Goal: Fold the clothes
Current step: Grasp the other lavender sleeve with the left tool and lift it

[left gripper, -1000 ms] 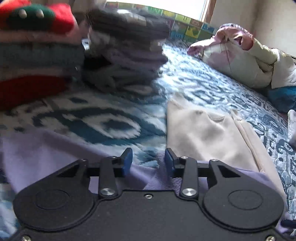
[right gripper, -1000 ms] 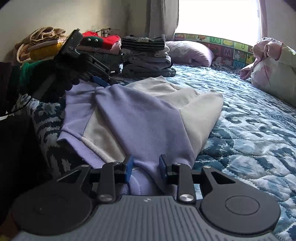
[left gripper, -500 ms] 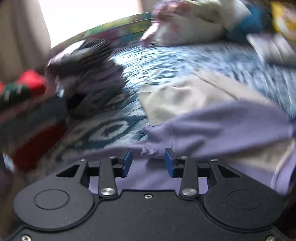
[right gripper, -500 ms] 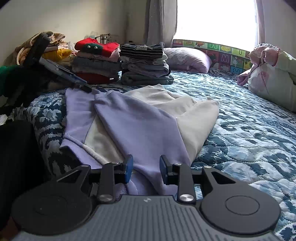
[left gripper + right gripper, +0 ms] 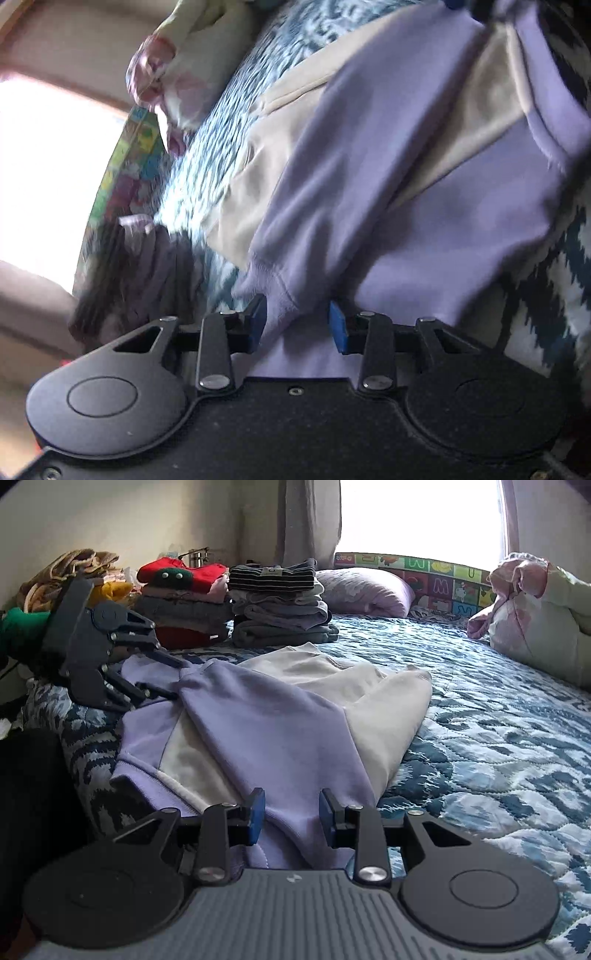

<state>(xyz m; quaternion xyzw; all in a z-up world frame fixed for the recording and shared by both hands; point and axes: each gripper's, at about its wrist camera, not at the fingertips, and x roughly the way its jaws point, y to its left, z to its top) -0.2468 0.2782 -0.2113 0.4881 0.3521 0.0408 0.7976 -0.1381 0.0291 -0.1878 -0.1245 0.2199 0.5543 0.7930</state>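
A lilac and cream sweatshirt [image 5: 280,716] lies spread on the blue patterned quilt [image 5: 498,738]. The right gripper [image 5: 291,814] has lilac cloth bunched between its part-spread jaws; whether the pads pinch it, I cannot tell. The left gripper [image 5: 297,323], rolled sideways, has a lilac cuff [image 5: 273,291] between its jaws likewise. 2 folded stacks [image 5: 280,605] sit behind, beside a pillow [image 5: 365,590].

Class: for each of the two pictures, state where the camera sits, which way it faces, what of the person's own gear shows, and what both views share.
Left wrist: sits on the left gripper, rolled sideways, facing along the purple-and-cream sweatshirt; its own fingers straddle a purple cuff.
Right wrist: sits on the right gripper, upright, facing across the bed toward the window; shows its own fingers and the left gripper.
Shared: sweatshirt, quilted bed, window.
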